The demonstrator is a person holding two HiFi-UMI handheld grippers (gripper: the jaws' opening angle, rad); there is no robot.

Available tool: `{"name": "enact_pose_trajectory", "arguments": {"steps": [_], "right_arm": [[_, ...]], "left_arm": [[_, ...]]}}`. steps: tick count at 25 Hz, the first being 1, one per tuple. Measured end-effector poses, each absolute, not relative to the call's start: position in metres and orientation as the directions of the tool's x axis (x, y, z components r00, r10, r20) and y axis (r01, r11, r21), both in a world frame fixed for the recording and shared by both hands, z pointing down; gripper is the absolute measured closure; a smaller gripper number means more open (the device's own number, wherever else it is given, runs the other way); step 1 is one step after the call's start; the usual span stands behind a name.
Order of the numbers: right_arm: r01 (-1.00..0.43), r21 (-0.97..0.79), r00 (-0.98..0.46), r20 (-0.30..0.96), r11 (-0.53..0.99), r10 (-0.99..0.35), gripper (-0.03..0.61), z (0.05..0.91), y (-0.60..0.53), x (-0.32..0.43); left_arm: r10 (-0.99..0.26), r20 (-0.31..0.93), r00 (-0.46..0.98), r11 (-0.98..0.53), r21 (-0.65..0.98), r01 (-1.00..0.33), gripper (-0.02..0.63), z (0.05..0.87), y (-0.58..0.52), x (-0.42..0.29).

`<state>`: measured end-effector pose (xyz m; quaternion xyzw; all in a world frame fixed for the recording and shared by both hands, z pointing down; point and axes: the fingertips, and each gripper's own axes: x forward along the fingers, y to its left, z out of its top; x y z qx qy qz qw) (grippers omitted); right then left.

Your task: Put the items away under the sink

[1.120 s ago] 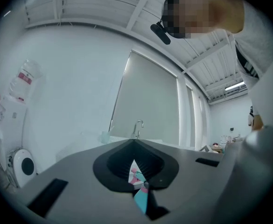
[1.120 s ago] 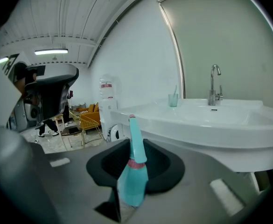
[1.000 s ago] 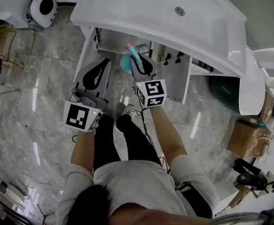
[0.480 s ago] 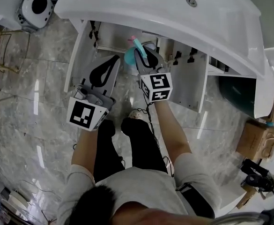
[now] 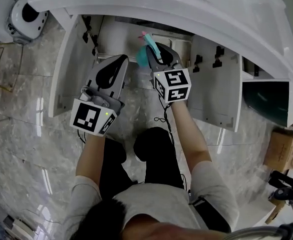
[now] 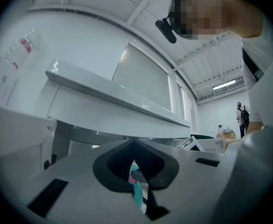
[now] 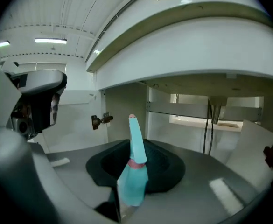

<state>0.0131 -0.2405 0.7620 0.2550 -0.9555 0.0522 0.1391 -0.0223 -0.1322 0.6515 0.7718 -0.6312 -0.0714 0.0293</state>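
A teal squeeze bottle (image 5: 144, 57) with a pink band and a long nozzle stands up between the jaws of my right gripper (image 5: 155, 51), which is shut on it. In the right gripper view the bottle (image 7: 134, 181) points at the open cabinet (image 7: 127, 106) under the white sink (image 5: 186, 9). My left gripper (image 5: 122, 59) hangs beside it to the left, in front of the same opening. Its fingertips (image 6: 134, 143) meet, so it is shut and holds nothing; a teal sliver shows through the slit below them.
Both cabinet doors stand open: the left door (image 5: 61, 69) and the right door (image 5: 216, 94). Hoses (image 7: 211, 120) hang inside the cabinet at the right. A white round device (image 5: 23, 16) sits on the marble floor. A dark bin (image 5: 266, 101) and cardboard boxes (image 5: 284, 151) are at the right.
Both grippers have sunk lower, down to the level of the open cabinet, and the person has crouched. The right gripper still holds the teal bottle.
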Motion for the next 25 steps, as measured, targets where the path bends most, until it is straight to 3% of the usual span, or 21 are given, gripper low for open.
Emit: {"name": "enact_pose_trajectory", "arguments": {"steps": [13, 25], "right_arm": [[-0.546, 0.009, -0.811, 0.244, 0.838, -0.532, 0.477, 0.877, -0.283, 0.001], [-0.561, 0.011, -0.803, 0.233, 0.828, -0.548, 0.477, 0.919, -0.307, 0.004]], "left_arm": [[-0.968, -0.105, 0.226, -0.230, 0.024, -0.973, 0.606, 0.774, -0.152, -0.042], [-0.962, -0.116, 0.247, -0.248, -0.004, -0.969, 0.606, 0.811, -0.153, -0.045]]}}
